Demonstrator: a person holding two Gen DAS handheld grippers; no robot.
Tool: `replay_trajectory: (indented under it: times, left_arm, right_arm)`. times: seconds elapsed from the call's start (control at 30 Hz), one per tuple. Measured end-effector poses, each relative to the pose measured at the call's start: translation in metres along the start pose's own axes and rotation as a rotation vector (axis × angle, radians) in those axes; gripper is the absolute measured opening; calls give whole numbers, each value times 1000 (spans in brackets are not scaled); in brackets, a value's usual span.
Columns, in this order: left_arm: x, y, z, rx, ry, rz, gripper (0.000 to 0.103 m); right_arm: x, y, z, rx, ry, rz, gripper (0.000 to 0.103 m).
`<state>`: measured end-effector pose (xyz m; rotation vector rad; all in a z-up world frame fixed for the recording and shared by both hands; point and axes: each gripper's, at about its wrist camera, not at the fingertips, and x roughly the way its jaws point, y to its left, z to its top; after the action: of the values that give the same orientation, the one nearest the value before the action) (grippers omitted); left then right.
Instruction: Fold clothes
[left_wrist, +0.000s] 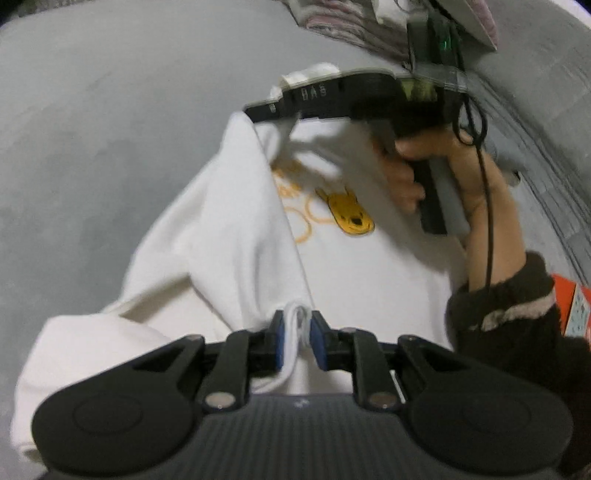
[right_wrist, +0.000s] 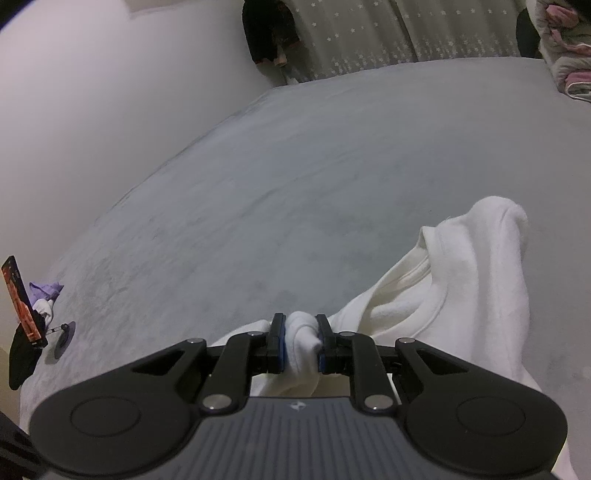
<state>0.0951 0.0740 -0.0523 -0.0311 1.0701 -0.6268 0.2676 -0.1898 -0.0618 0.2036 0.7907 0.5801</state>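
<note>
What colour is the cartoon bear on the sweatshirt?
Yellow-orange bear on the white sweatshirt, clearest in the left wrist view.

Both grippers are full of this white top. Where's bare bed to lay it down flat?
The grey bed cover lies bare ahead of the right gripper, from the white sweatshirt across to the wall and curtain. Crowded spots: the pink clothes pile at the far right and the phone stand at the left edge.

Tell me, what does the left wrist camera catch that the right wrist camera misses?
Only the left wrist view shows the yellow bear print on the shirt, the person's hand gripping the right gripper, and a dark sleeve. Only the right wrist view shows the star-patterned curtain, the wall and a phone on a stand. Both show the white sweatshirt on the grey bed, pinched in closed fingers.
</note>
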Motion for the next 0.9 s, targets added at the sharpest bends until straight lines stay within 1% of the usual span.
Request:
replay_trajectory:
  times: [0.03, 0.07, 0.1, 0.13, 0.2, 0.27, 0.37, 0.4, 0.47, 0.6, 0.63, 0.7, 0.73, 0.8, 0.87, 0.9]
  left_arm:
    - [4, -5, -4, 7, 19, -15, 24]
    - [3, -6, -3, 15, 20, -29, 30]
    - [-1, -6, 0, 22, 11, -43, 36]
    - [-7, -6, 2, 30, -4, -52, 38]
    - [-16, -8, 12, 41, -39, -45, 46]
    - [-25, -3, 21, 34, -77, -25, 50]
    - [-29, 12, 30, -6, -114, 6, 51]
    - [-27, 18, 33, -22, -119, 7, 51]
    - [-14, 31, 37, -61, -104, 10, 51]
    - [13, 55, 44, -145, -67, 15, 46]
    - [20, 61, 43, -176, -64, 2, 45]
    - [24, 68, 41, -223, -81, -24, 32]
    - [24, 69, 41, -237, -87, -33, 29]
    - [22, 71, 41, -254, -98, -49, 15]
    - [19, 71, 42, -260, -112, -53, 8]
    - [17, 71, 43, -262, -119, -53, 8]
  right_arm:
    - [0, -1, 0, 1, 0, 1, 17]
    - [0, -2, 0, 2, 1, 1, 17]
    - [0, -2, 1, 4, 2, 2, 17]
    - [0, -3, 1, 4, 2, 1, 17]
    - [1, -2, 1, 4, 3, 0, 17]
    - [0, -2, 1, 4, 3, 0, 17]
    - [0, -1, 0, 4, 2, 0, 17]
    - [1, -1, 0, 5, 2, 0, 17]
    - [1, -2, -1, 5, 2, 1, 18]
    - [-1, -2, -1, 5, 3, 4, 18]
    - [-1, -3, -1, 6, 4, 6, 18]
    - [0, -3, -1, 7, 4, 8, 18]
    - [0, -3, -1, 8, 4, 9, 18]
    - [0, -4, -1, 8, 2, 9, 18]
    - [0, -4, 0, 8, -1, 11, 18]
    - [-1, -3, 0, 5, -10, 11, 18]
